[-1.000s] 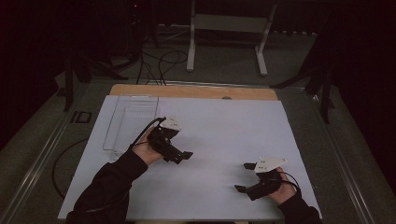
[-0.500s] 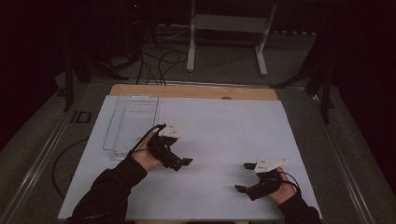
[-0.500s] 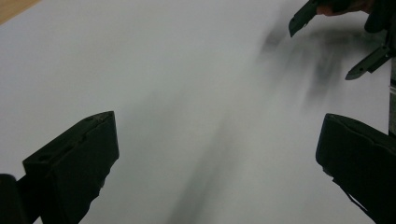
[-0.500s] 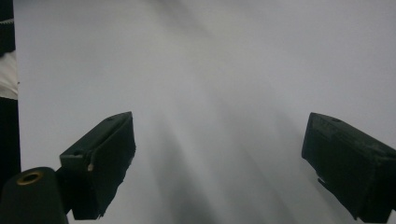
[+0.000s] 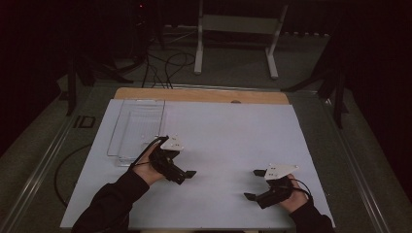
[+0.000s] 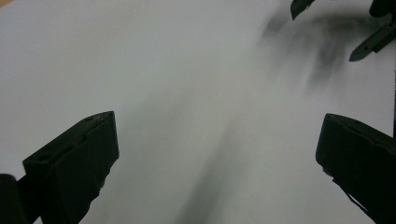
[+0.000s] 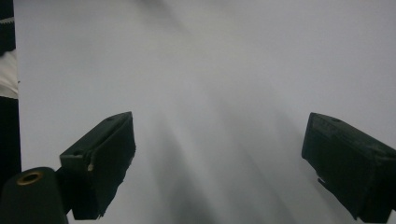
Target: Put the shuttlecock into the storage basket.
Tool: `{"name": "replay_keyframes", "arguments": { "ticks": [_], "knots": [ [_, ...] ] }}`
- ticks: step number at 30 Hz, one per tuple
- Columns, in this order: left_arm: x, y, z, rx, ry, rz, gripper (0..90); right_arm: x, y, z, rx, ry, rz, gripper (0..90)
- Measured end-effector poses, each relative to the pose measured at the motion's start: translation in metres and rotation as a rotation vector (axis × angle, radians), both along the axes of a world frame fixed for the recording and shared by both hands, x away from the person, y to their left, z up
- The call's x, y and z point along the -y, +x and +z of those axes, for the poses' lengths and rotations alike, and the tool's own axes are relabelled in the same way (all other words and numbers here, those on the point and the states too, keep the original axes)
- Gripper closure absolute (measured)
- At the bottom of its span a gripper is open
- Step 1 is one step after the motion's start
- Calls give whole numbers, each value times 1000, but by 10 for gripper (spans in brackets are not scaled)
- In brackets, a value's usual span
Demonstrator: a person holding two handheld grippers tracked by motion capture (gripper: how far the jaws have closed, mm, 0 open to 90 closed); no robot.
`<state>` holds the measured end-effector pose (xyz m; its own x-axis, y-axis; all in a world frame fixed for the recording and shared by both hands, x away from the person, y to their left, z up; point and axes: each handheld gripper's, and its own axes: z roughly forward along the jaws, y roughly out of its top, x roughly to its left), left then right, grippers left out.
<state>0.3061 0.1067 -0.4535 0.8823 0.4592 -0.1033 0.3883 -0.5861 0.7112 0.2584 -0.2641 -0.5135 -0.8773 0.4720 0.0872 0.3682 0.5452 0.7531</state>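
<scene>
The right gripper [image 7: 219, 163] holds its two black jaws spread wide apart, with nothing between them. Beneath and beyond the jaws lies the smooth white table sheet [image 7: 224, 70], its left edge meeting a dark strip [image 7: 6, 140].

Black tools [image 5: 187, 172]; white table sheet [image 5: 228, 141]; seemingly clear tray [image 5: 138, 128].
</scene>
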Motion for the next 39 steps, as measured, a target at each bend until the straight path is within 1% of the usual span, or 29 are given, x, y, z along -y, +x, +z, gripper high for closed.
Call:
{"name": "replay_keyframes", "arguments": {
  "ticks": [3,4,9,17,22,26,28,30,32,35,38,39],
  "knots": [
    [-3,-4,-1,0,-8,1,1,0,0,0,-1,0,-2,96],
    [-3,-5,-2,-2,-3,-1,1,0,0,1,-2,0,-2,96],
    [-7,-10,-5,-6,-10,-3,1,0,0,1,-2,1,-1,96],
    [-13,-15,-11,-11,-2,3,2,0,0,1,-1,0,1,96],
    [-21,-19,-17,-8,9,20,2,0,0,1,0,1,0,96],
    [-29,-22,-20,-9,3,29,2,0,0,1,2,0,2,96],
    [-32,-24,-20,-7,11,40,1,0,0,1,1,1,2,96],
    [-36,-25,-22,-4,5,45,1,0,0,1,1,0,2,96],
    [-40,-27,-23,2,3,41,2,-1,0,1,2,1,3,96],
    [-45,-29,-25,-6,4,47,1,-1,0,1,-1,1,2,96],
    [-51,-32,-27,-5,15,58,2,-1,-1,1,-1,1,2,96],
    [-53,-33,-27,-2,24,66,2,-1,-1,1,0,2,4,96]
  ]
}}
